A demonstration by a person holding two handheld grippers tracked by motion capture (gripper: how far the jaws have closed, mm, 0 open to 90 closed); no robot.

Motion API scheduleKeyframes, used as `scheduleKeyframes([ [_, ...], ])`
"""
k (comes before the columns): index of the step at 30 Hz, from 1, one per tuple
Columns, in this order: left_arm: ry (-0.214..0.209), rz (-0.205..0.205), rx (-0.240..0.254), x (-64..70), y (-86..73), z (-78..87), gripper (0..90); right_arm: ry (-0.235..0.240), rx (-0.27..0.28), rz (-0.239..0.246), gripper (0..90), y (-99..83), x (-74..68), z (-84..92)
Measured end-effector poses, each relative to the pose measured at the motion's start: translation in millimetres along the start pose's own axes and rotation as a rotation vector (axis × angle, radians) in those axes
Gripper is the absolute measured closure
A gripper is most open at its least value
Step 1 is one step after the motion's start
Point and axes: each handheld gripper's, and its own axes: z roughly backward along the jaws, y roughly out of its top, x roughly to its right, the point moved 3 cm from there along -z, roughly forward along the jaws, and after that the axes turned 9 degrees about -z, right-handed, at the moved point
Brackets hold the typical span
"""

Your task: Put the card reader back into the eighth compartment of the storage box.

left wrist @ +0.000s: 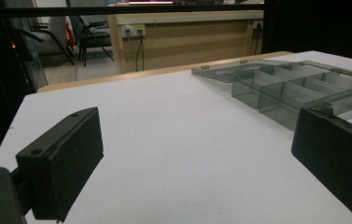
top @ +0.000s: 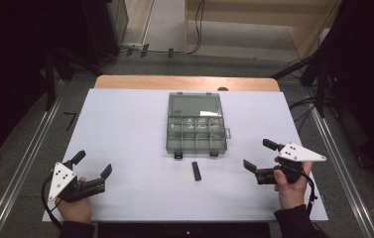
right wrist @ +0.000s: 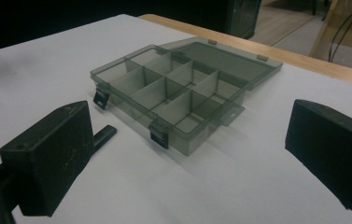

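A grey see-through compartment box [top: 196, 130] lies open in the middle of the white table, its lid [top: 194, 104] folded back flat on the far side. Dividers split it into several cells [right wrist: 173, 95]; the same box [left wrist: 295, 88] sits at the right of the left gripper view. A short black bar [top: 196, 170] lies just in front of the box, and its end [right wrist: 104, 135] peeks out beside a jaw. My left gripper [top: 93, 164] rests open at the near left, far from the box. My right gripper [top: 259, 154] is open at the near right, pointing towards the box.
The white sheet [top: 125, 139] covers a wooden table [top: 184, 82] whose far edge shows. Metal rails [top: 21, 168] run along both sides on the floor. Two black latches [top: 178, 154] hang at the box's near wall. Cables lie on the floor beyond.
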Motion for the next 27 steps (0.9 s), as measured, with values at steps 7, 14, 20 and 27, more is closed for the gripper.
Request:
scheduleKeyframes([
  [7, -0.003, -0.004, 0.002, 0.4, 0.2, -0.3, 2.3, 0.028, -0.021, 0.007, 0.0, 6.5, -12.7, -14.9],
  [14, -0.012, -0.004, -0.001, 0.4, 0.2, -1.1, 2.3, 0.052, -0.049, 0.011, 0.0, 12.6, -23.9, -26.6],
  [20, -0.012, -0.003, 0.001, 0.3, 0.3, -1.0, 2.3, 0.069, -0.067, 0.018, 0.0, 16.3, -33.1, -36.6],
  [27, -0.012, -0.004, 0.002, -0.1, 0.3, -0.7, 2.3, 0.089, -0.093, 0.039, 0.0, 21.1, -45.3, -48.5],
])
